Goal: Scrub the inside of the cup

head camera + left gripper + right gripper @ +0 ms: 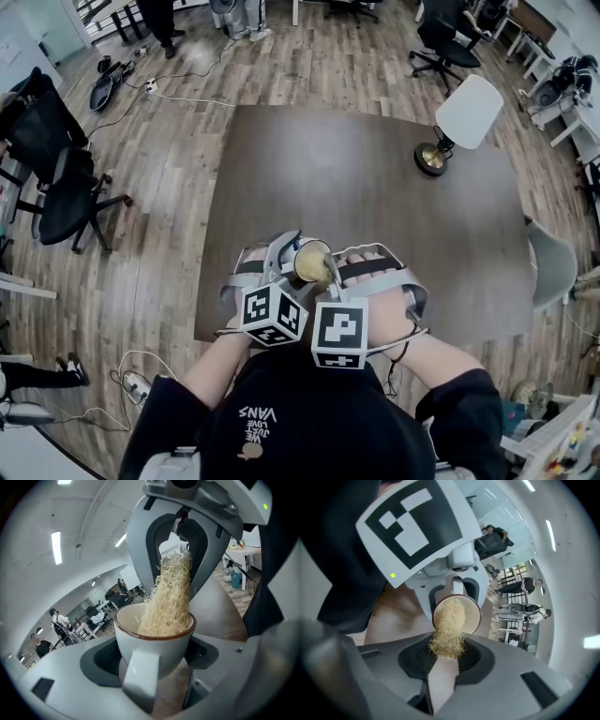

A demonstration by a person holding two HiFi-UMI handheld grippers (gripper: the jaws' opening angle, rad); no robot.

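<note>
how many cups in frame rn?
1. The cup sits in the left gripper's jaws over the table's near edge, with the right gripper's straw scrubber pushed inside. Any under the grippers would be hidden.

Bright even ceiling-strip light, soft shadows, strong fisheye bending at edges — dark vignette corners, near parts blurred

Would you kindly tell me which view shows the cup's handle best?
The left gripper view: the cup fills the middle, its handle facing the camera. The right gripper view looks into the cup's mouth past the scrubber, with no handle visible. The head view shows only a small bit of rim.
</note>
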